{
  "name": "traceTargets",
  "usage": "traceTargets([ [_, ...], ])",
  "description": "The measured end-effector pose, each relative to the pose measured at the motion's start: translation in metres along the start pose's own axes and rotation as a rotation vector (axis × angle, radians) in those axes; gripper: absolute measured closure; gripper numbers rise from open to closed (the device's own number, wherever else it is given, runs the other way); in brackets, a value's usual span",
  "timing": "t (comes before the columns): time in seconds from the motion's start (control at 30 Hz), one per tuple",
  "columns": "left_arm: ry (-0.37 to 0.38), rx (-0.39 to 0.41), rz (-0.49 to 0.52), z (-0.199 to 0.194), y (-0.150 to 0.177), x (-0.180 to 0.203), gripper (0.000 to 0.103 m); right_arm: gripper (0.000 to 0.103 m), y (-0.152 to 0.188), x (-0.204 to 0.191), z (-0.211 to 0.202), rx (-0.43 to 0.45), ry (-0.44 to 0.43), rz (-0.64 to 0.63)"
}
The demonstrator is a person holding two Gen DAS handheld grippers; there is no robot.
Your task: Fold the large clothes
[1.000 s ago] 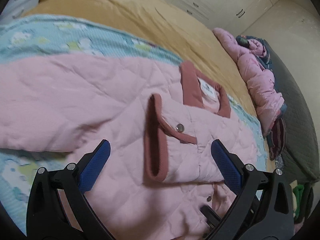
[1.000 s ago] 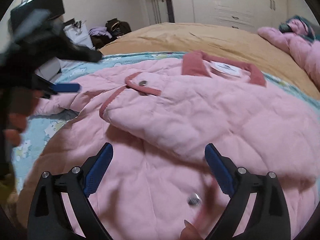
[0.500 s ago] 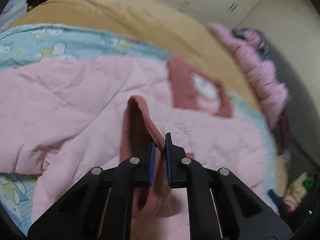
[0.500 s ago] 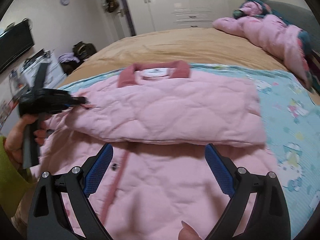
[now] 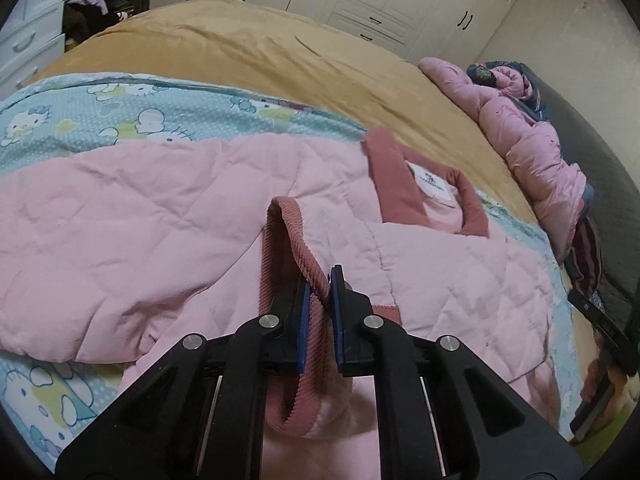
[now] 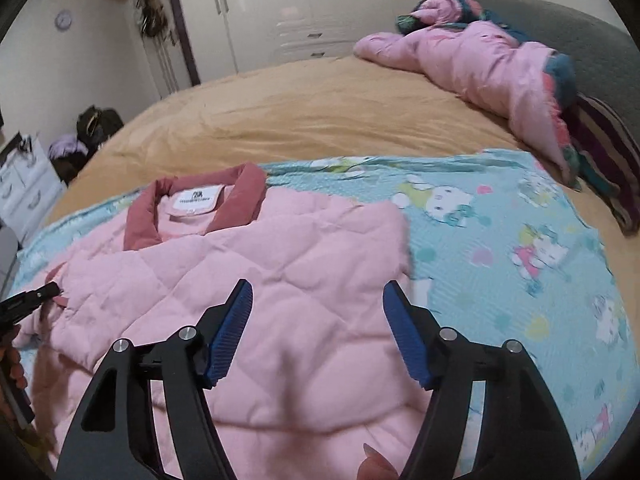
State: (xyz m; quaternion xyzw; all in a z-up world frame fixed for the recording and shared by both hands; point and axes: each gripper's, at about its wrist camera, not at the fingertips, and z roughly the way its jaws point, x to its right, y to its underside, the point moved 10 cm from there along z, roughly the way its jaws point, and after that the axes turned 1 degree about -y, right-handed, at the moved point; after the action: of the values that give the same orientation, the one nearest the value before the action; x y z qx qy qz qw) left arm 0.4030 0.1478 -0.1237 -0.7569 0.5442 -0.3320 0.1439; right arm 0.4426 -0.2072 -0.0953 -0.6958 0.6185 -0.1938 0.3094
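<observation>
A pale pink quilted jacket (image 5: 120, 240) with a dusty-red collar (image 5: 394, 176) lies spread on the bed. One sleeve is folded across its chest. My left gripper (image 5: 320, 280) is shut on that sleeve's ribbed red cuff (image 5: 288, 232), which loops up out of the pads. In the right wrist view the jacket (image 6: 300, 264) fills the lower left. My right gripper (image 6: 318, 292) hovers over its right side near the edge. Its jaws are closing, and no fabric is pressed between the pads. My left gripper (image 6: 44, 294) shows at the far left, on the cuff.
The jacket rests on a blue cartoon-print sheet (image 6: 500, 240) over a tan bedcover (image 6: 320, 112). A second pink padded coat (image 6: 472, 56) and striped fabric lie by the grey headboard (image 6: 580, 40). White wardrobes (image 6: 300, 8) and drawers (image 6: 20, 188) line the walls.
My left gripper went from wide open to shut on the cuff. My right gripper swept right across the jacket to its right side, and its jaws have narrowed.
</observation>
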Motion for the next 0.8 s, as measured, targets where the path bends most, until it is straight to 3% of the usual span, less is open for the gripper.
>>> traceTargets([
  [0.13, -0.018, -0.009, 0.014, 0.004, 0.002, 0.0, 0.099, 0.036, 0.014, 0.004, 0.047, -0.122, 0.078, -0.033],
  [0.23, -0.014, -0.016, 0.02, 0.008, 0.003, 0.0, 0.099, 0.034, 0.032, 0.013, 0.071, -0.182, 0.077, 0.005],
  [0.5, -0.024, -0.047, 0.022, 0.022, 0.011, -0.002, 0.097, 0.033, 0.042, 0.017, 0.085, -0.196, 0.091, 0.028],
  [0.53, -0.035, -0.045, 0.035, 0.02, 0.01, -0.001, 0.094, 0.032, 0.04, 0.016, 0.082, -0.2, 0.089, 0.028],
  [0.67, -0.048, 0.011, 0.081, -0.01, -0.001, 0.008, 0.051, 0.023, 0.031, -0.01, 0.041, -0.141, -0.015, 0.027],
  [0.8, -0.039, 0.076, 0.108, -0.041, -0.011, 0.026, 0.045, 0.017, 0.036, -0.043, 0.01, -0.091, -0.066, -0.048],
])
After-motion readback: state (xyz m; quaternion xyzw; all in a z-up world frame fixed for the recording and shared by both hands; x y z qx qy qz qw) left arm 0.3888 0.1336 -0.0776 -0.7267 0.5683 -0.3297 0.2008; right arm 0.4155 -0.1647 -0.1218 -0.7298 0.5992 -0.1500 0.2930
